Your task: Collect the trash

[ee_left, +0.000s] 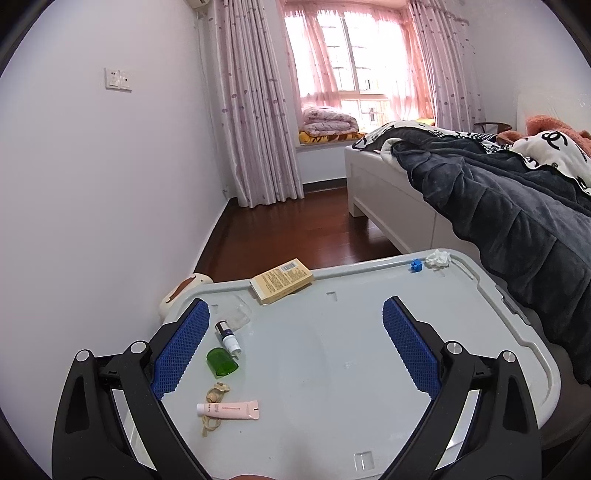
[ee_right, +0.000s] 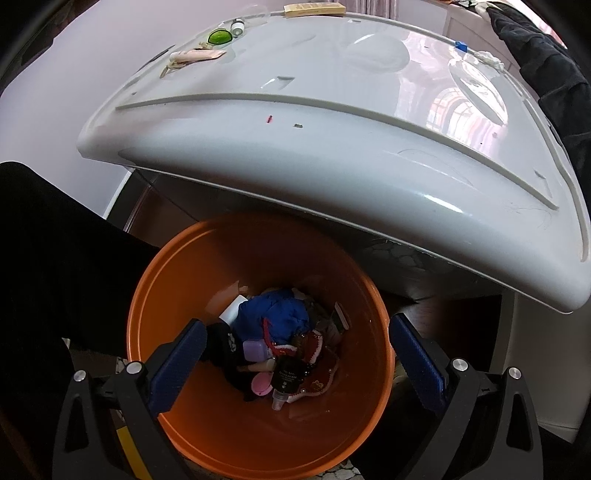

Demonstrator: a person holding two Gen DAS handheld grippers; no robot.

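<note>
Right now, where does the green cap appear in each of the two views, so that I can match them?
Left wrist: the green cap lies lower left of centre on the grey lid, beside the left finger.
Right wrist: the same cap sits small near the top edge, left of centre.
Shared landmark: the pink tube, just nearer the camera than the cap in both.

The grey lid (ee_left: 332,332) carries a yellow box (ee_left: 281,280), green cap (ee_left: 221,363), pink tube (ee_left: 229,409) (lying flat) and tissue (ee_left: 438,257).
</note>
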